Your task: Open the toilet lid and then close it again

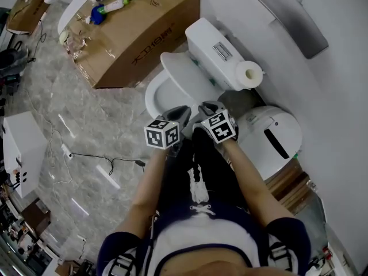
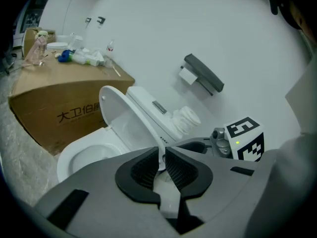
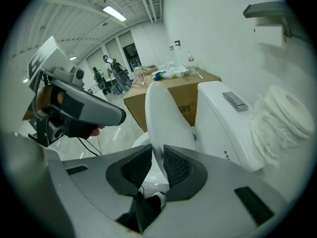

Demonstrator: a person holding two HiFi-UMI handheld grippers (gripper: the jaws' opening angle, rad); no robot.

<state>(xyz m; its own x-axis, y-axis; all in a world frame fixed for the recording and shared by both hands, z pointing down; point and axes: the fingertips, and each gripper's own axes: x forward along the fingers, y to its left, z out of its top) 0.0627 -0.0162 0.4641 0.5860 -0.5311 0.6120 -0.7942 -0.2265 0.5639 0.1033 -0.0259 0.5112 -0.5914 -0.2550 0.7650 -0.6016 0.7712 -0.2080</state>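
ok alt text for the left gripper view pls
The left gripper clamps the edge of a white toilet lid, held partly raised over the open bowl. Behind it are the cistern with a paper roll on top and a cardboard box; the marker cube of the right gripper shows at right.

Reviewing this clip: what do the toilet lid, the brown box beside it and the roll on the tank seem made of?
The toilet lid: likely hard plastic, glossy white; a thin, smooth, curved shell.
The box: cardboard, matte brown, with a printed side and shiny tape.
The roll: soft white paper, wound in layers around a hollow core.
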